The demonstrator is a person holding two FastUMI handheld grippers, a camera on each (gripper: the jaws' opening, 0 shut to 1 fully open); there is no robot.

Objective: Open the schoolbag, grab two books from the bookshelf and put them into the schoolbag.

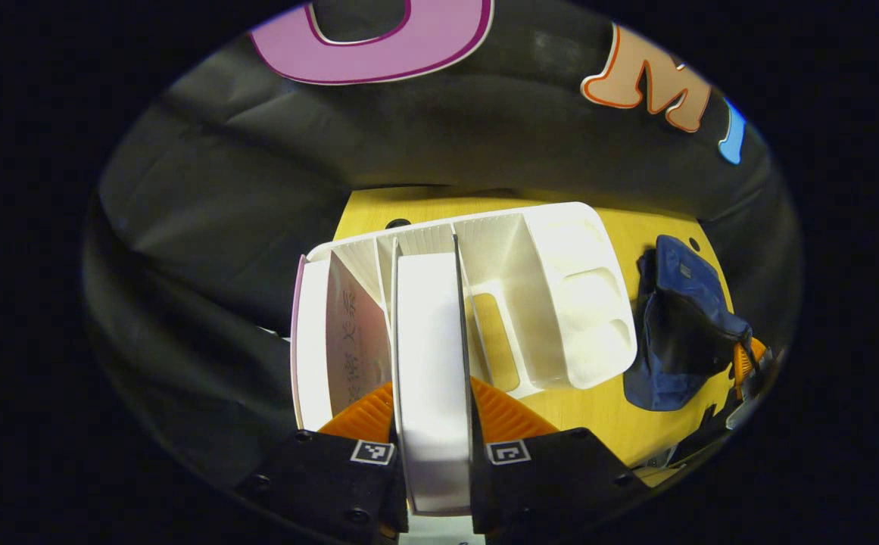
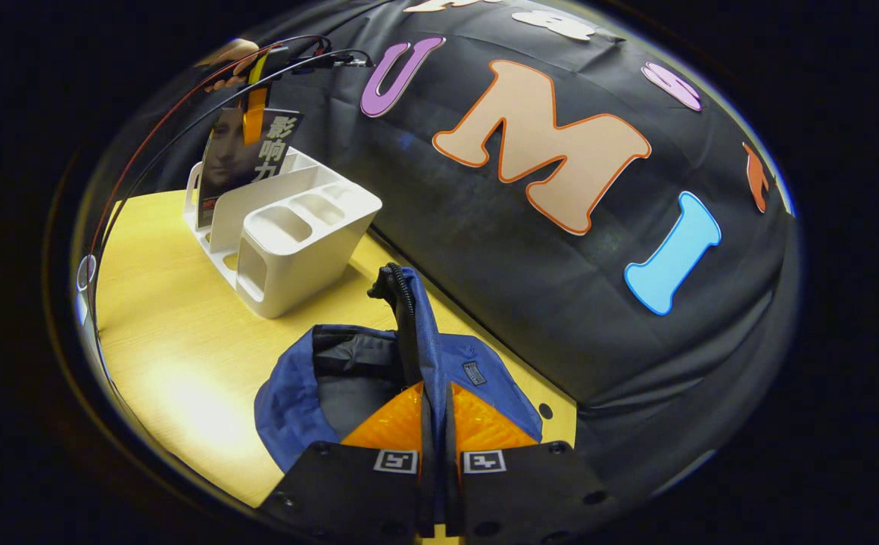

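In the left gripper view my left gripper (image 1: 431,405) is shut on a thick book (image 1: 428,325), seen from its white page edge, standing in the white bookshelf (image 1: 560,303). A second book (image 1: 352,341) with a pale cover leans in the slot to its left. The right gripper view shows the same held book (image 2: 238,163) with a dark cover rising above the bookshelf (image 2: 295,235), the left gripper (image 2: 254,113) clamped on its top. My right gripper (image 2: 435,416) is shut on the black rim of the blue schoolbag (image 2: 295,386), holding its mouth open.
The yellow wooden table (image 2: 174,341) carries the shelf at the back and the schoolbag (image 1: 681,325) to its right, close to the black cloth wall. Cables (image 2: 182,98) trail from the left gripper. The shelf's right-hand compartments (image 1: 590,303) hold nothing.
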